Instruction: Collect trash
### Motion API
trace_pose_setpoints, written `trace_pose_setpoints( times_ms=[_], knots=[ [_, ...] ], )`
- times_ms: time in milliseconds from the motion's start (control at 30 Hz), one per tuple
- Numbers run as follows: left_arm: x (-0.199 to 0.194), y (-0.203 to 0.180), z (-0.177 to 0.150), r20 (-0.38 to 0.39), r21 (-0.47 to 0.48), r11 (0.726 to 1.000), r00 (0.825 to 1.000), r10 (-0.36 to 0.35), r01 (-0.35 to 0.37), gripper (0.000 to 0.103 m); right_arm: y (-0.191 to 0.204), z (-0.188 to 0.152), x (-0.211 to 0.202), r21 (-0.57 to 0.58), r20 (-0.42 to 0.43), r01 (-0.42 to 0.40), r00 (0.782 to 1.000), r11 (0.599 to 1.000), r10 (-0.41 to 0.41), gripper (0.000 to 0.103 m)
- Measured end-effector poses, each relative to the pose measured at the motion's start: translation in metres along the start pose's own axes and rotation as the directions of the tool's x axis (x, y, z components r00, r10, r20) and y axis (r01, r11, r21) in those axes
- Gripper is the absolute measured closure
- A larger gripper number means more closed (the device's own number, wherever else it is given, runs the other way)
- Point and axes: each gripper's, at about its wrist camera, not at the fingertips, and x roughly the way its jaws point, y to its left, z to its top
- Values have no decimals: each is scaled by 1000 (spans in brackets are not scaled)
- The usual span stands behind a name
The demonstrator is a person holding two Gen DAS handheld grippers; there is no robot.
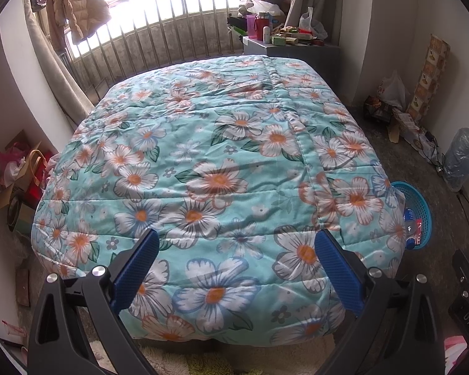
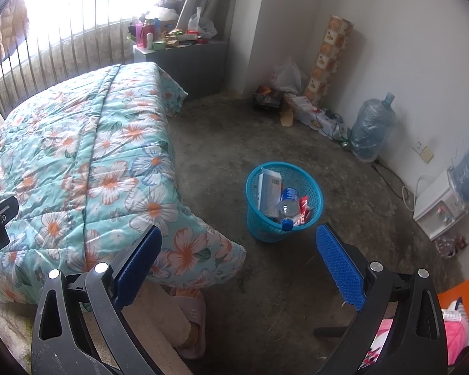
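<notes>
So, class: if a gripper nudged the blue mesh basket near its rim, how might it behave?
The blue mesh basket looks like thin plastic, so probably light. It narrows toward its base, so it may tip or slide easily. The bottle inside adds little weight.

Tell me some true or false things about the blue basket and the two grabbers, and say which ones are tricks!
1. The blue basket stands on the floor beside the bed. True.
2. The basket is empty. False: it holds a plastic bottle, a white box and a red wrapper.
3. The right gripper is open and holds nothing. True.
4. The left gripper is shut on a bottle. False: it is open over the flowered quilt, holding nothing.
5. The basket sits on top of the bed. False: it is on the floor.
</notes>
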Motion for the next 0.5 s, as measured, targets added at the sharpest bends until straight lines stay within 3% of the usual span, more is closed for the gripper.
trace_pose_setpoints(
  times_ms=[500],
  knots=[
    [0, 2, -2, -1, -1, 1000, 1000, 0, 0, 5, 1, 0, -1, 2, 1, 0, 1000, 1000, 0, 8]
  ],
)
